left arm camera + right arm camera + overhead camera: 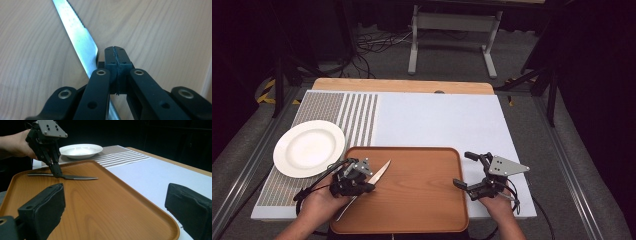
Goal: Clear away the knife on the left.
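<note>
Two grippers over a tray [422,210]: left gripper [115,53] closed, jaws meeting beside the knife [80,40], nothing visibly between them; right gripper [112,205] wide open, empty

The knife [373,179] is a plain steel table knife, all metal, with a slim handle and a blade whose edge is finely serrated toward the tip. It lies flat on the wooden tray [422,200], in the tray's left part, set slantwise: the handle end points toward the near left corner, the rounded tip toward the far middle. Its blade [80,40] is bright and lightly speckled. It is pinched near where blade meets handle, with the long blade [80,178] stretching free along the wood.
</note>
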Action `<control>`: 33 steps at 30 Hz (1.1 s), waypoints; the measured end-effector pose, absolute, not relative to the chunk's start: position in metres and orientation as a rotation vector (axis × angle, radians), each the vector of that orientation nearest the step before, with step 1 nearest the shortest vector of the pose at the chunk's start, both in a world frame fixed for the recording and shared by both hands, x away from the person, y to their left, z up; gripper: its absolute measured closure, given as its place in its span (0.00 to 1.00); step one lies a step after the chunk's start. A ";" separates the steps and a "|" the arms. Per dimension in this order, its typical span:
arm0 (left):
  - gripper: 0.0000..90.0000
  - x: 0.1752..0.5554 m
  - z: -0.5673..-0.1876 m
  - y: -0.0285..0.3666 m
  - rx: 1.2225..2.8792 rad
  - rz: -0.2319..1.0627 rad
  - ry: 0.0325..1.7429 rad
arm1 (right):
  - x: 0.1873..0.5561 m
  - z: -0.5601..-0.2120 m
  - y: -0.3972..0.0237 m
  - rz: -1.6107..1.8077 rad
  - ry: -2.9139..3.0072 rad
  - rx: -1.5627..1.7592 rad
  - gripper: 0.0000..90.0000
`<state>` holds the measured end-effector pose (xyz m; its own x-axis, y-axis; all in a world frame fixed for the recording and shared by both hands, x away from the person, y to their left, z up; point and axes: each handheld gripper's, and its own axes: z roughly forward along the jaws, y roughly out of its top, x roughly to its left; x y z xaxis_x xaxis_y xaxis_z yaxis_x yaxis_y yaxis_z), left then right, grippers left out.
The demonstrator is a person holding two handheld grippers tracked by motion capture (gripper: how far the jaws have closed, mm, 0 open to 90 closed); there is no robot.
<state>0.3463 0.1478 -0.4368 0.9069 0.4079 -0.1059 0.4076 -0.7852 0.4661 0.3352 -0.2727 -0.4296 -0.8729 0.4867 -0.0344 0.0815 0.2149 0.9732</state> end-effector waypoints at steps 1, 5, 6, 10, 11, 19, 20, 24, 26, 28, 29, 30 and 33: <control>1.00 0.347 -0.437 0.148 2.583 -0.004 0.587 | 0.335 -0.430 -0.273 1.700 2.162 0.531 0.04; 1.00 0.348 -0.440 0.147 2.605 -0.009 0.593 | 0.335 -0.430 -0.272 1.701 2.165 0.530 0.04; 1.00 0.348 -0.439 0.147 2.607 -0.011 0.596 | 0.335 -0.430 -0.272 1.700 2.166 0.530 0.04; 1.00 0.348 -0.439 0.147 2.609 -0.015 0.595 | 0.335 -0.430 -0.272 1.701 2.164 0.530 0.04; 1.00 0.349 -0.439 0.147 2.608 -0.018 0.596 | 0.335 -0.430 -0.272 1.701 2.164 0.530 0.04; 1.00 0.350 -0.439 0.149 2.613 -0.017 0.611 | 0.335 -0.430 -0.273 1.702 2.163 0.531 0.04; 1.00 0.350 -0.439 0.149 2.612 -0.019 0.617 | 0.335 -0.430 -0.273 1.701 2.163 0.531 0.04; 1.00 0.351 -0.439 0.151 2.615 -0.014 0.628 | 0.335 -0.430 -0.273 1.700 2.163 0.531 0.04; 1.00 0.351 -0.439 0.153 2.616 -0.009 0.633 | 0.335 -0.430 -0.273 1.700 2.164 0.531 0.04; 1.00 0.351 -0.439 0.155 2.614 -0.011 0.646 | 0.335 -0.430 -0.273 1.700 2.164 0.531 0.04; 1.00 0.351 -0.439 0.157 2.611 -0.014 0.655 | 0.335 -0.430 -0.272 1.700 2.164 0.531 0.04; 1.00 0.352 -0.439 0.157 2.613 -0.014 0.659 | 0.335 -0.430 -0.272 1.698 2.165 0.531 0.04; 1.00 0.352 -0.439 0.161 2.609 -0.010 0.676 | 0.335 -0.430 -0.272 1.700 2.165 0.531 0.04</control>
<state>0.3517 0.1609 -0.4388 0.8804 0.4599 -0.1153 0.4632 -0.7824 0.4163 0.3354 -0.2725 -0.4298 -0.8737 0.4854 -0.0332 0.0829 0.2157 0.9729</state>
